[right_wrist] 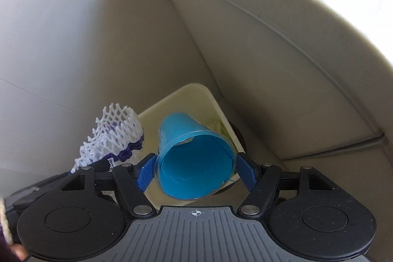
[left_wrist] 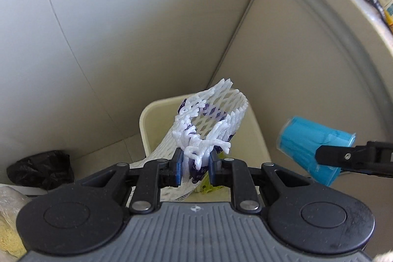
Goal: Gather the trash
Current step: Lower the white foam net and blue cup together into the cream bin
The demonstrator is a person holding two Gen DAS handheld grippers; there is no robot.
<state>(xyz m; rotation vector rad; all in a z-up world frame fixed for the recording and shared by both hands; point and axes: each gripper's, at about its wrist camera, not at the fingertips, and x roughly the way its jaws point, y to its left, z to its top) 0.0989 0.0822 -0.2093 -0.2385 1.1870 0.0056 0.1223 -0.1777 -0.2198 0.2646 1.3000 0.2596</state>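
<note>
A: What does the left gripper hold?

B: Its jaws stand narrow and pinch a white foam net with a purple wrapper inside it. The net is a tube; its long axis runs up and away from the pads, and its open end points toward the corner of the walls. It hangs over the cream bin that stands in that corner.

A: And the right gripper?

B: Its jaws are wide, and the blue pads press on both sides of the rim of a blue cup. The mouth of the cup faces the camera, and its bottom points down and away, into the bin. So its long axis goes along the fingers.

A: Are the two things close?

B: Yes, the net is just beside the cup, at the left edge of the bin. A black bag lies on the floor, left of the bin.
</note>
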